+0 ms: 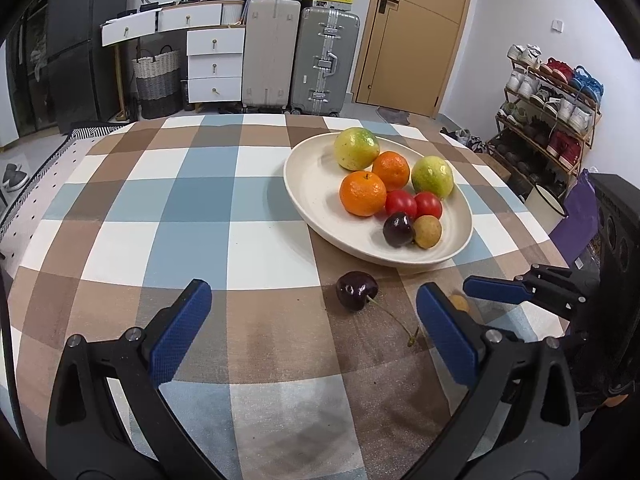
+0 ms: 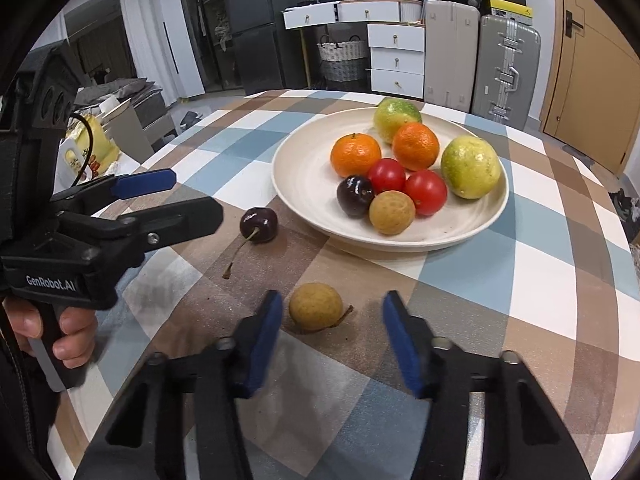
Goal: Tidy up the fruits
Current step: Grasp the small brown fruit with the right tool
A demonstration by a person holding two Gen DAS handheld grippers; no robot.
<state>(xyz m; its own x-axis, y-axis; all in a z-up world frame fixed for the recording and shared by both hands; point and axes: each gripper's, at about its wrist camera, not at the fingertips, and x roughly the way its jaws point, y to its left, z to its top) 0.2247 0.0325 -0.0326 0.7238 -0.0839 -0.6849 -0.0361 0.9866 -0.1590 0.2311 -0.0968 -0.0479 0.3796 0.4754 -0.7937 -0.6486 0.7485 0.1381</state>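
Risk first: small round tan longan [image 2: 315,306] sits loose on the checked-cloth counter [image 2: 532,264], between the spread blue pads of the right claw [image 2: 332,330], closer to the left pad and touching neither. Right claw is wide open, holding nothing. An off-centre close could nudge the longan sideways and let it roll; its short stem might also snag.

Dark purple cherry with long stem [image 1: 356,290] lies on the counter just ahead of the left claw [image 1: 312,328], also open and empty. The stem trails toward the right pad, so the pads may catch stem rather than fruit and drop it.

Both claws are near each other, so a collision looks possible if both close in together.

Shallow cream ceramic plate [image 2: 304,184] already carries oranges, green citrus, tomatoes, one cherry and one longan crowded to one side; a dropped fruit could knock them around.
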